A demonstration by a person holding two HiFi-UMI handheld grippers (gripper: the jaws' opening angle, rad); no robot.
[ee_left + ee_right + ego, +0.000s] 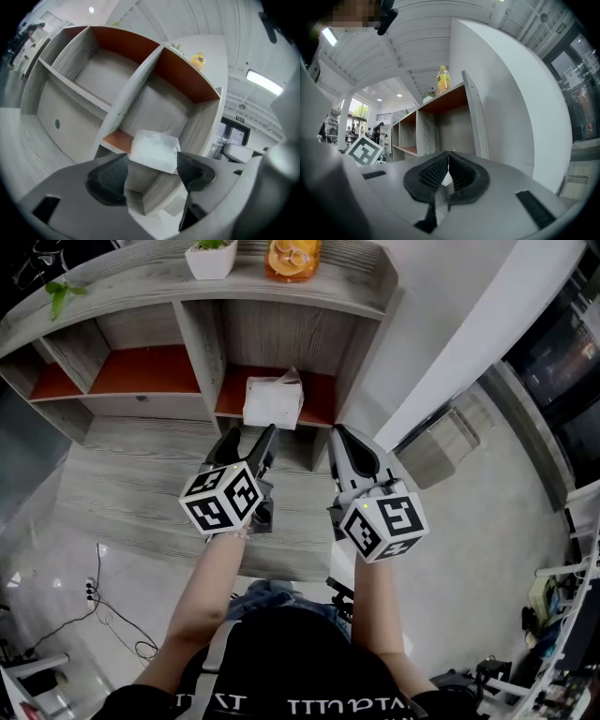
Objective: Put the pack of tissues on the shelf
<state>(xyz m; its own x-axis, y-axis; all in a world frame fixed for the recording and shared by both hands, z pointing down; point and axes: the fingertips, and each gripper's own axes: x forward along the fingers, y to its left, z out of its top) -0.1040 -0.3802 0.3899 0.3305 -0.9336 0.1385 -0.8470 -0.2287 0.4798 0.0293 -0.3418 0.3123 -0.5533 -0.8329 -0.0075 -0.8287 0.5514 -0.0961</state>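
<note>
bottle [292, 257]: top cropped | plant pot [211, 259]: likewise (frame edge) | pack of tissues [154, 150]: corners behind left gripper [153, 165]

Grey wood-grain shelf unit [141, 442], cubbies backed in orange-red, right end next to a white wall [441, 324]. On its top: white planter [211, 259] with a green plant, orange bottle [292, 259]. Floor [469, 549] is glossy light grey and reflective. A black cable [112, 615] loops across it on the left. White ribbed ceiling [417, 42], strip light [265, 82] lit. Glass door [232, 136] under a green exit sign [240, 120]. Bright windows [358, 111] at the far end.
</note>
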